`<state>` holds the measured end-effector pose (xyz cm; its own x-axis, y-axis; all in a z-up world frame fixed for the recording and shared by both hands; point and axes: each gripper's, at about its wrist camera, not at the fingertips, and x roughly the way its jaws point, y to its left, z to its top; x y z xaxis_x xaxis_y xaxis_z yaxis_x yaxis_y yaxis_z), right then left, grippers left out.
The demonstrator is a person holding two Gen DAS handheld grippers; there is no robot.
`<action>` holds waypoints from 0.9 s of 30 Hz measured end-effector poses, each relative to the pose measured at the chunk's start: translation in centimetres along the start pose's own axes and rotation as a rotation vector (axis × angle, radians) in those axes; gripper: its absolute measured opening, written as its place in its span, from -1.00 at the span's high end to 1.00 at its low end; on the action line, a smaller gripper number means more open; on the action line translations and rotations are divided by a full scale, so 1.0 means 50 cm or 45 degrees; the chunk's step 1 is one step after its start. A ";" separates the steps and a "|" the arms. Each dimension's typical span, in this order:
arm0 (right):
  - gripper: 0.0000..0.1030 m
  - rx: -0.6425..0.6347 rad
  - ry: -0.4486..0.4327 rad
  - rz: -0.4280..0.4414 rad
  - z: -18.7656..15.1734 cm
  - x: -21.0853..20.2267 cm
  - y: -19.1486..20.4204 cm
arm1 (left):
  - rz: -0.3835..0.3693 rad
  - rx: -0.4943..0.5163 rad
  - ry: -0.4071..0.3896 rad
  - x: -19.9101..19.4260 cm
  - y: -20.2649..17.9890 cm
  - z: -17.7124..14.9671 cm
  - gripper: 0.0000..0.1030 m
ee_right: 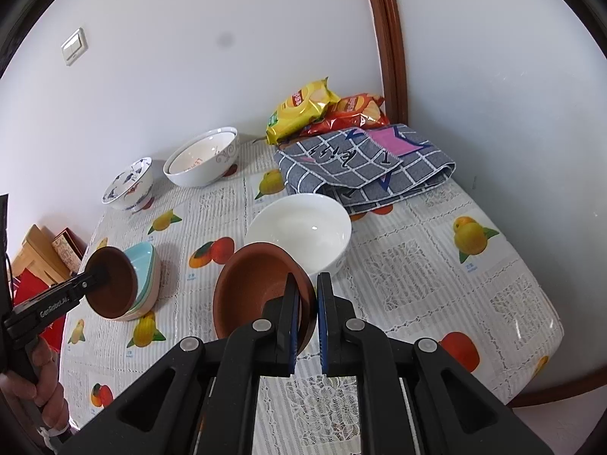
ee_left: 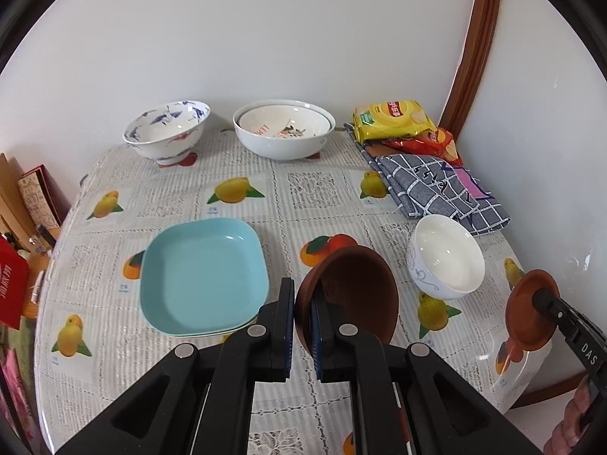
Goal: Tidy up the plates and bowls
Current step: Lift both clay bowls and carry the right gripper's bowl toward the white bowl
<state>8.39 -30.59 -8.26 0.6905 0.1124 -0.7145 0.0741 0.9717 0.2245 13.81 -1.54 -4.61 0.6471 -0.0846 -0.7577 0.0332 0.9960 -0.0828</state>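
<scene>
My left gripper (ee_left: 302, 314) is shut on the rim of a brown bowl (ee_left: 353, 295) and holds it tilted above the table, right of a stack of light blue square plates (ee_left: 205, 280). My right gripper (ee_right: 305, 314) is shut on the rim of a second brown bowl (ee_right: 258, 295), held in front of a plain white bowl (ee_right: 303, 231). In the left wrist view that second brown bowl (ee_left: 527, 314) hangs at the right, past the white bowl (ee_left: 447, 261). In the right wrist view the left gripper's brown bowl (ee_right: 112, 288) is over the blue plates (ee_right: 146, 265).
A blue-patterned bowl (ee_left: 167, 132) and two nested white bowls (ee_left: 284, 129) stand at the back by the wall. A folded checked cloth (ee_left: 440, 189) and snack bags (ee_left: 394, 117) lie at the back right. Boxes (ee_left: 34, 197) stand off the table's left edge.
</scene>
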 end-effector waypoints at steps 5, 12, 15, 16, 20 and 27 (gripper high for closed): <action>0.83 0.006 -0.013 -0.008 0.013 -0.018 0.004 | 0.003 -0.001 -0.028 -0.029 0.010 0.007 0.84; 0.83 0.026 -0.037 -0.020 0.031 -0.045 0.000 | 0.009 0.005 -0.058 -0.058 0.019 0.018 0.84; 0.83 0.026 -0.041 -0.024 0.034 -0.047 0.001 | -0.005 0.001 -0.060 -0.062 0.025 0.025 0.84; 0.83 0.024 -0.040 -0.025 0.034 -0.047 0.001 | -0.005 -0.005 -0.062 -0.062 0.027 0.027 0.84; 0.83 0.024 -0.040 -0.032 0.039 -0.046 -0.002 | -0.008 -0.006 -0.062 -0.057 0.026 0.034 0.84; 0.83 0.038 -0.020 -0.037 0.046 -0.026 -0.010 | -0.008 0.020 -0.041 -0.040 0.016 0.038 0.84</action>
<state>9.12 -31.71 -5.93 0.6992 0.0805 -0.7104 0.1156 0.9679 0.2234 14.02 -0.51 -1.94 0.6709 -0.0902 -0.7360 0.0491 0.9958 -0.0773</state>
